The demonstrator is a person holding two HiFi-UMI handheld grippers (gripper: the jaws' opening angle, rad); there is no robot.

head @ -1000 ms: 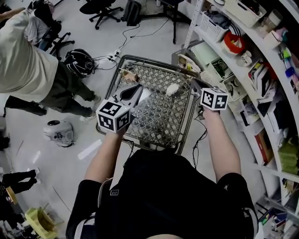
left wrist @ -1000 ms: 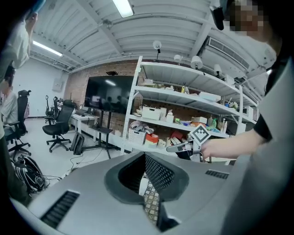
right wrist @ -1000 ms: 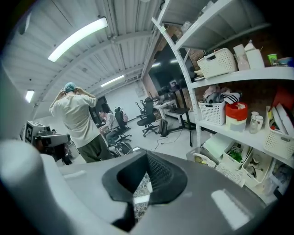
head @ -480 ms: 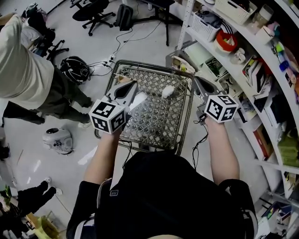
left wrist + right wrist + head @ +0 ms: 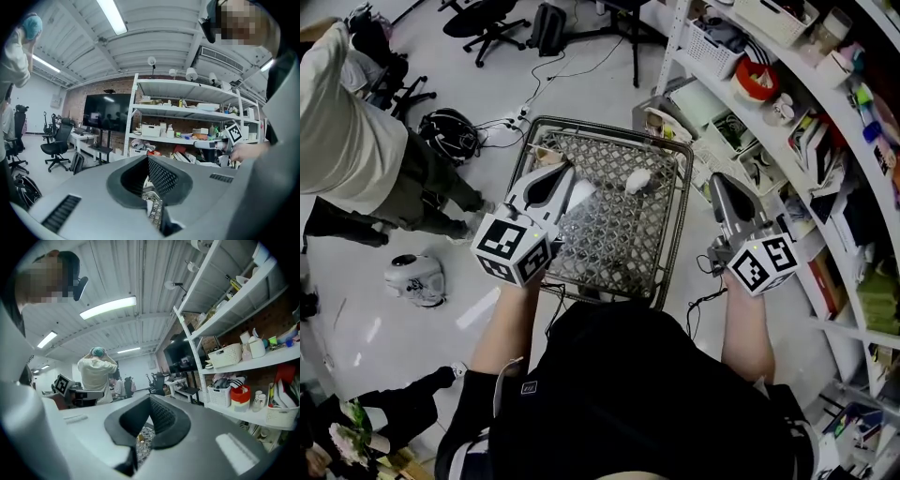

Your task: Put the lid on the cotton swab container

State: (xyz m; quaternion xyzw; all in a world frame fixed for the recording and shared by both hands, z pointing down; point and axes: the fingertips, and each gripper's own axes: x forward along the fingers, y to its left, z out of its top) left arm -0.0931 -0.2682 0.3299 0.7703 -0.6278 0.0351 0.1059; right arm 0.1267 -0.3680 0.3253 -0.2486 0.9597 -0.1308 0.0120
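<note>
A wire-mesh cart top (image 5: 609,234) stands in front of me in the head view. On it lie a small white rounded object (image 5: 637,180) near the far side and a pale, clear object (image 5: 582,195) left of the middle; which is the lid I cannot tell. My left gripper (image 5: 568,170) hovers over the cart's left part, jaws together, its tip just beside the pale object. My right gripper (image 5: 715,180) hangs off the cart's right edge, also shut and empty. Both gripper views point up at the room; the left gripper (image 5: 148,158) and right gripper (image 5: 150,397) hold nothing.
White shelving (image 5: 787,103) packed with baskets, bowls and books runs along the right, close to my right gripper. A person in a pale shirt (image 5: 347,122) stands at the left. Office chairs (image 5: 483,21), a helmet (image 5: 450,131) and cables lie on the floor beyond the cart.
My right gripper has pulled back toward me and rightward, away from the cart's edge. The left gripper has drawn slightly back and left. Objects on the cart have not moved.
</note>
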